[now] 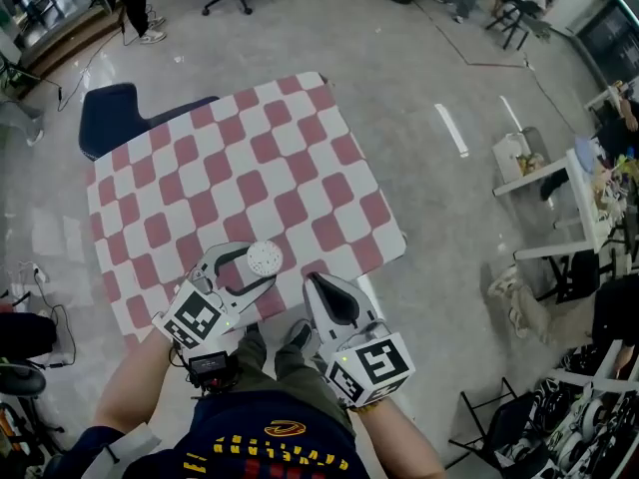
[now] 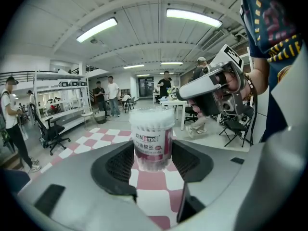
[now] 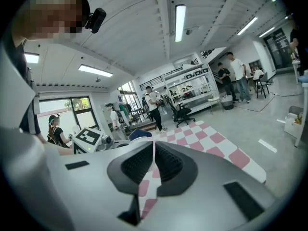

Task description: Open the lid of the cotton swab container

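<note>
My left gripper (image 1: 253, 270) is shut on the cotton swab container (image 1: 264, 258), a clear round tub with a white lid and a pink label. It hangs upright above the near edge of the red-and-white checkered table (image 1: 250, 168). In the left gripper view the container (image 2: 153, 137) stands between the two dark pads (image 2: 120, 165), its lid on. My right gripper (image 1: 321, 289) is just to the right of it, jaws shut with nothing between them; the right gripper view shows its pads (image 3: 139, 165) pressed together.
A dark blue chair (image 1: 115, 113) stands at the table's far left corner. White tables with clutter (image 1: 559, 183) are to the right. Several people stand in the background by shelving (image 2: 57, 105). The person's legs and shoes (image 1: 270, 352) are below the table edge.
</note>
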